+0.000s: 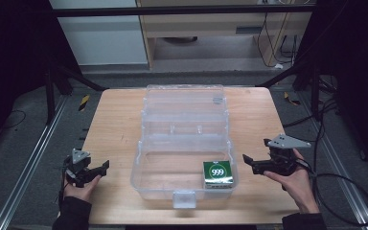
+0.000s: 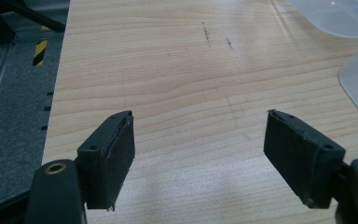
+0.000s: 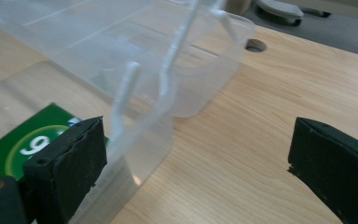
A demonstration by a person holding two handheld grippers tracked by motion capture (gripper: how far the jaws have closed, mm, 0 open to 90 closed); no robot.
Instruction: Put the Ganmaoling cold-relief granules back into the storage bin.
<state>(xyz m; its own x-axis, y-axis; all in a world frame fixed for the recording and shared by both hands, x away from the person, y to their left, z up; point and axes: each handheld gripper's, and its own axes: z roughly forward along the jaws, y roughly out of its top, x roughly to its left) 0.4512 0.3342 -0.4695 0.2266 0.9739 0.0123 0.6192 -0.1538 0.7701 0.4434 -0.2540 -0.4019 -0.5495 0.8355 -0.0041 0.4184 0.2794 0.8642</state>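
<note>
High view is showing a clear plastic hinged storage box (image 1: 184, 143) sitting open in the middle of the pale wooden worktop (image 1: 115, 124), its lid lying back flat toward the far edge. Inside the near tub, a small green cardboard carton printed with "999" (image 1: 218, 173) is resting flat in the front right corner, touching or nearly touching the right wall; the rest of the tub and the lid are holding nothing else that can be made out.

The left gripper (image 1: 99, 168) is hovering near the box's left wall, and the left gripper view is showing its fingers (image 2: 116, 154) standing wide apart over bare wood, gripping nothing. The right gripper (image 1: 247, 162) is hanging just beside the box's right wall, pointing toward it; the right gripper view is showing its fingers (image 3: 74, 163) likewise spread wide and empty, with the green carton (image 3: 23, 144) visible through the clear wall (image 3: 158, 116).

The box is looking light, thin-walled and slick, so it is likely flexing and sliding if pushed at one side only. Taking hold at the lid's rim or the front latch tab (image 1: 184, 198) seems safest. The carton is probably light and stiff enough to pinch across its narrow sides, though hard squeezing could crush it.
</note>
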